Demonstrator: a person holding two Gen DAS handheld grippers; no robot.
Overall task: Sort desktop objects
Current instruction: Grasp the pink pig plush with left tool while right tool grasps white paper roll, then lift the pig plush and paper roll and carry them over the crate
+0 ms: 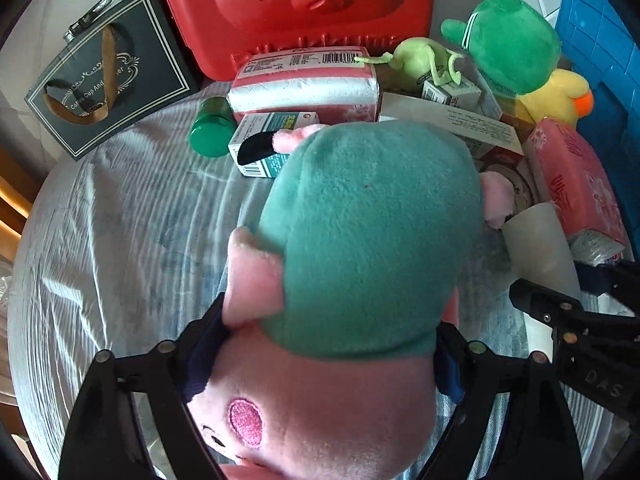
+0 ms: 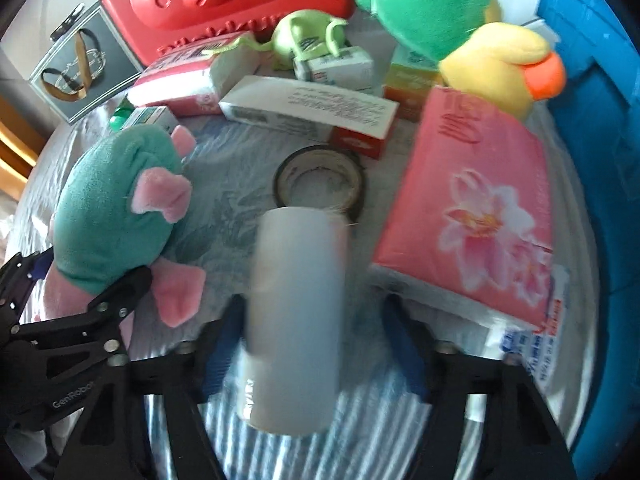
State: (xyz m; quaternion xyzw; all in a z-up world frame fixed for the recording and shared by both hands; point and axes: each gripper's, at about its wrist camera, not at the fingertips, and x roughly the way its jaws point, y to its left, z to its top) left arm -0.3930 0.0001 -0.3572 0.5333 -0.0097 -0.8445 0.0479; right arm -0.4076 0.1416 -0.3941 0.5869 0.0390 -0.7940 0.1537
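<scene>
Fingers (image 1: pixel 200 348) of the left gripper (image 1: pixel 320 360) squeeze the pig toy (image 1: pixel 360 240) at its neck, one on each side. The pig wears a teal dress and lies on the striped cloth (image 1: pixel 120 220), feet toward 12 o'clock.

The right gripper (image 2: pixel 312 340) has the white cup (image 2: pixel 296 300) between its fingers (image 2: pixel 400 340). The finger at 3 o'clock stands apart from the cup, so nothing is pinched. The view is blurry.

From the cup, the tape roll (image 2: pixel 320 184) is at 12 o'clock, the pink tissue pack (image 2: pixel 472 208) at 2 o'clock, and the pig at 9 o'clock.
</scene>
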